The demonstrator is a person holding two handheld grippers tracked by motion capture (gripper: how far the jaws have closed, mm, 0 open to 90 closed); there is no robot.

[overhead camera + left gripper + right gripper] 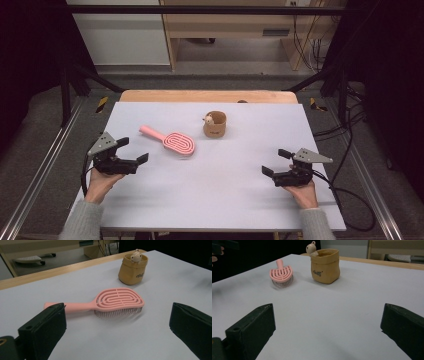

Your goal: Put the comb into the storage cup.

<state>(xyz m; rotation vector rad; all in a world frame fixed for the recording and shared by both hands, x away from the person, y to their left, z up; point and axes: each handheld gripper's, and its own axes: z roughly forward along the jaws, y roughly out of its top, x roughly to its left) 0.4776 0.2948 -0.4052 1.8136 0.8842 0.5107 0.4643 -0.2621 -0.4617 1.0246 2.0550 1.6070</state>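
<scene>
Hairbrush (175,141) lies bristles-down left of centre, near the tan pouch (215,125) — left gripper (135,151) just beside it, jaws spread, empty; right gripper (276,161) well apart, likewise released.

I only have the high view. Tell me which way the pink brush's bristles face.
Observer: The left gripper view shows the pink brush lying bristles down on the table.
Operator: Now say what is poking out of the tan pouch.
Observer: A small cream figure with a loop on its head sits at the rim of the tan pouch.
Operator: Report any marking on the pouch.
Observer: There is dark lettering on its front, too small to read.
</scene>
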